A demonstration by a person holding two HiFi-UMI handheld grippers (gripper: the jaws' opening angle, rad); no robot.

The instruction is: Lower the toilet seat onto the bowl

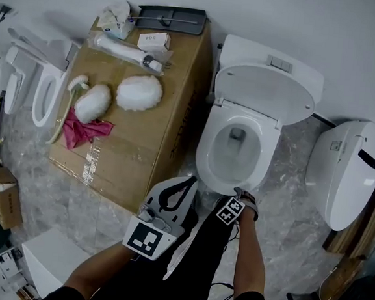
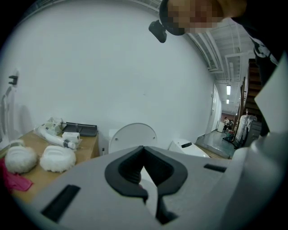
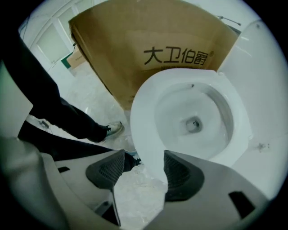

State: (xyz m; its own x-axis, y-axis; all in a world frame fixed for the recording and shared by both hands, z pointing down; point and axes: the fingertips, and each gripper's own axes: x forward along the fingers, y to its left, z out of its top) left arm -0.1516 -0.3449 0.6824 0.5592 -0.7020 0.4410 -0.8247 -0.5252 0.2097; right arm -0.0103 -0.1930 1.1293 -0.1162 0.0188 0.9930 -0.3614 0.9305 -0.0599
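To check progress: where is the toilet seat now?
In the head view the toilet seat lies on the bowl, right of the cardboard box, with the open right gripper at its front edge.

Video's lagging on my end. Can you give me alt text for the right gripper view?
The right gripper, jaws open, straddles the front edge of the white toilet seat, which lies down on the bowl. A brown cardboard box stands behind it.
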